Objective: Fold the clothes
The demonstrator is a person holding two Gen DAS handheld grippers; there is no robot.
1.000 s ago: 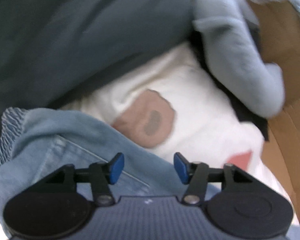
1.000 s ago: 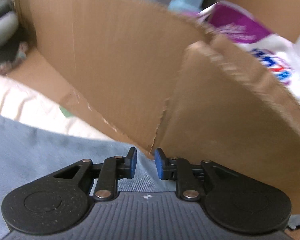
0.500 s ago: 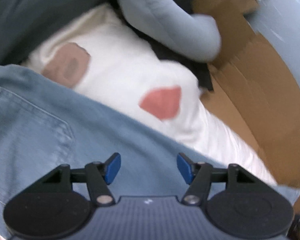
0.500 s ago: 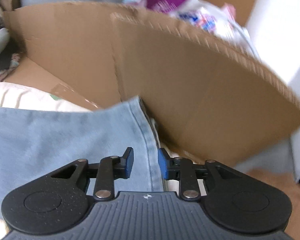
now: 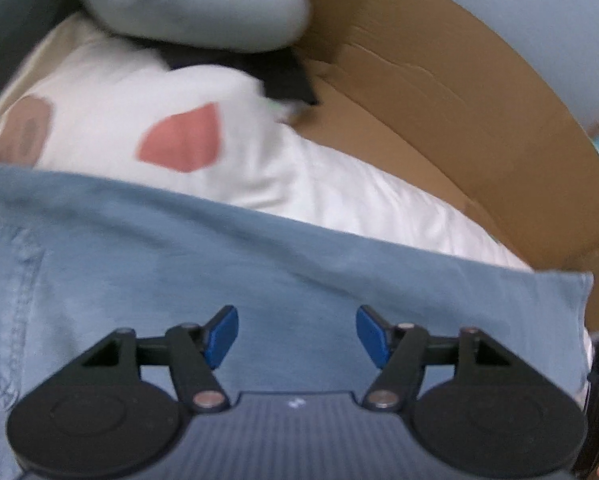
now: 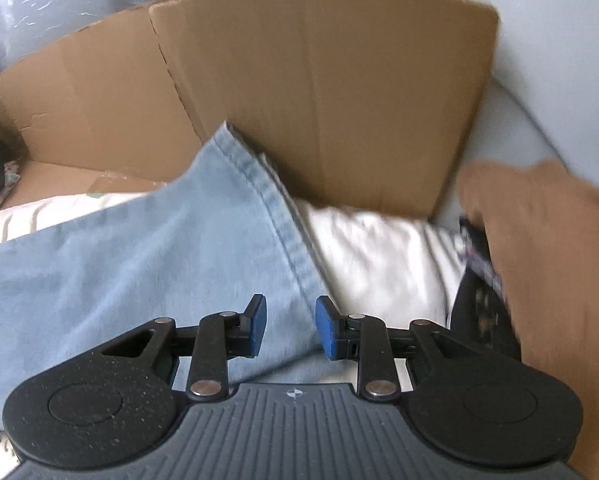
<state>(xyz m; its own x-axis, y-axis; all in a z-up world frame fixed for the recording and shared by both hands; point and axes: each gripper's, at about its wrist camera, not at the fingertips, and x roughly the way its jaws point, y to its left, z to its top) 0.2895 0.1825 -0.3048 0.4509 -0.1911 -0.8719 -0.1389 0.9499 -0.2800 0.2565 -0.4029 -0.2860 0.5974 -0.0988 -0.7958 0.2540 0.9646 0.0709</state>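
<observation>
Both our grippers have swept sideways along the jeans over the last second: the back pocket that filled the left wrist view has slid off to its left edge, and the right wrist view, filled a second ago by cardboard, now looks at a hemmed leg end. Our left gripper hovers over plain denim with its jaws wide apart, having just been opening, and nothing sits between the blue pads. Our right gripper has its jaws partly apart, widened slightly earlier in the second, poised over the leg hem; whether the pads touch the cloth we cannot quite tell, but they do not pinch it.

We see the jeans spread flat across a white garment with pink and brown patches, inside a cardboard box. A grey sleeve-like garment lies beyond the white one, against the box wall. At the right of the right wrist view a blurred tan cloth lies beside a dark item we cannot identify.
</observation>
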